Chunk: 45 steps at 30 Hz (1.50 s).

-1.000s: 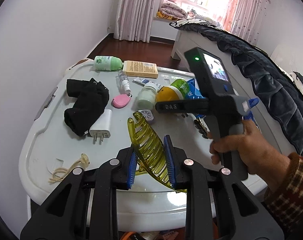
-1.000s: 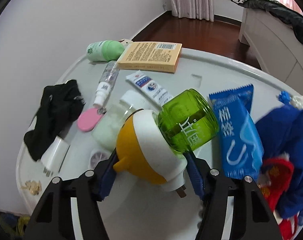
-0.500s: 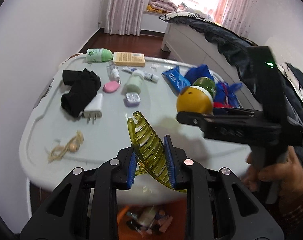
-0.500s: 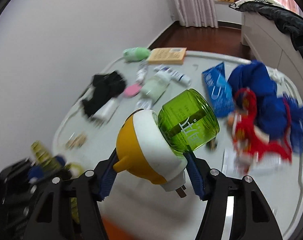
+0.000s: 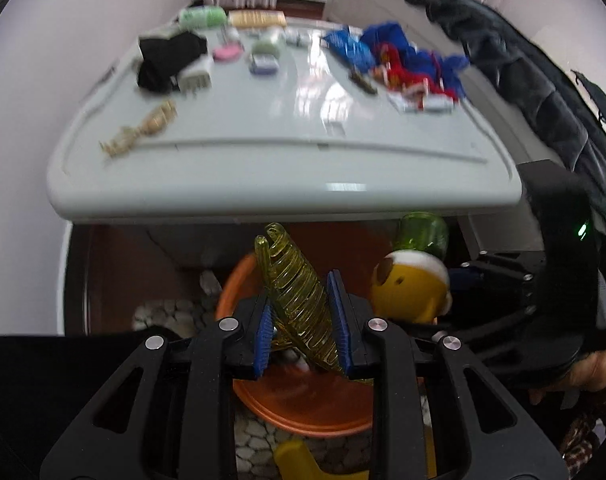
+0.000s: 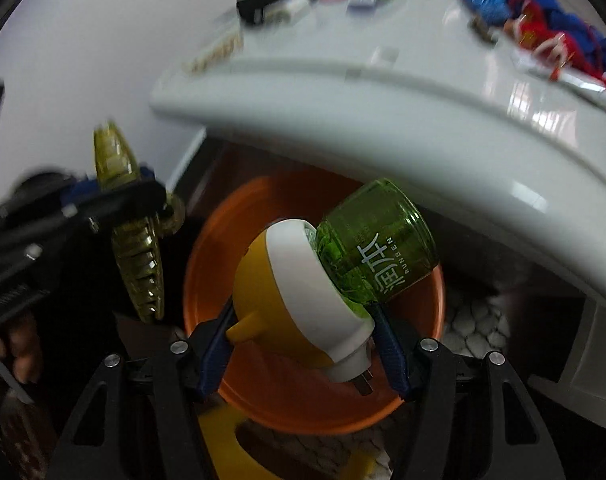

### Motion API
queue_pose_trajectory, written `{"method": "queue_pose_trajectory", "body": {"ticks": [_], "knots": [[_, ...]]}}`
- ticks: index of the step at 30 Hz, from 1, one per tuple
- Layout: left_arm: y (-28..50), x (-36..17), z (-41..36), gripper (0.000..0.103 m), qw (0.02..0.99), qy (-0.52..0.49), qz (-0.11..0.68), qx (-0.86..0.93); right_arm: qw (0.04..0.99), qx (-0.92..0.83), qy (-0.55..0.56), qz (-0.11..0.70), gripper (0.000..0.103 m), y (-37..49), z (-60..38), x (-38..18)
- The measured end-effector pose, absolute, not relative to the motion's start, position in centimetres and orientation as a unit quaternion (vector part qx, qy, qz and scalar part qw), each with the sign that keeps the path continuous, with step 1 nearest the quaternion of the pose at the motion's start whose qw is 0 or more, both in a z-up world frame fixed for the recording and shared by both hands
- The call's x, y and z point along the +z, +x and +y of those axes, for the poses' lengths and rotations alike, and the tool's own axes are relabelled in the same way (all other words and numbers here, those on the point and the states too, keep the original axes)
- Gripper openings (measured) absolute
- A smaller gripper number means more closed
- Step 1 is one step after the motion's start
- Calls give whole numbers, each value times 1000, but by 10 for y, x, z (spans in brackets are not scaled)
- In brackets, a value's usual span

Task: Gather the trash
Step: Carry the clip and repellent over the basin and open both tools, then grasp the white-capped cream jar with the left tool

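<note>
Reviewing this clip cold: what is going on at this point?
A person is clearing clutter with two handheld grippers. The left gripper is clamped on a yellow-green hair claw clip, and the right gripper holds a plug-in mosquito repeller with a green bottle. Both hang over an orange bin on the floor below the white table. Nothing is released yet; other items remain on the table.

right gripper [image 6: 303, 344] clamps mosquito repeller [image 6: 327, 280] | above orange bin [image 6: 419, 396]
</note>
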<state>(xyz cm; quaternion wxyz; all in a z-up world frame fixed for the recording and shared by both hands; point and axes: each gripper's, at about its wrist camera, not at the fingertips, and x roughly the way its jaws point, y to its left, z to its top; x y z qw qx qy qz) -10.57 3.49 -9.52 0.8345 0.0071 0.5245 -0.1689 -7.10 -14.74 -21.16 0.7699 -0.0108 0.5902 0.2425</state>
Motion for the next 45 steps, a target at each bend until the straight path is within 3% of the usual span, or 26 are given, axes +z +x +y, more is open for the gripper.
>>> {"method": "queue_pose_trajectory", "body": {"ticks": [2,3,4,5,6,7,20,30,37,40,45], "knots": [[-107,-100,30,26,830,16,531,-168,766,236,-22,597,65,-74,-145,-218],[-109,-103,28,35,830,23,533,-164,761,234,-25,605,76,-74,-145,-221],[-110,-106,27,44,828,31,537,-159,759,227,-29,610,81,-73,-146,-223],[-110,-108,27,62,826,37,542,-151,765,216,-32,606,86,-72,-148,-222],[-110,-109,28,72,827,42,543,-140,768,211,-35,603,86,-71,-150,-220],[-111,-109,29,73,829,43,542,-134,773,208,-36,598,86,-70,-155,-216],[-85,-56,11,74,879,45,455,-136,850,138,59,505,92,-37,-228,-155],[3,-30,-13,74,903,20,407,-134,888,113,87,437,93,9,-257,-88],[103,-43,-8,74,904,-44,409,-119,937,59,68,338,97,35,-268,-67],[142,-57,-9,74,900,-54,418,-114,925,66,112,356,97,41,-281,-75],[190,-86,-29,70,889,14,446,-105,913,56,132,383,97,47,-293,-87]]}}
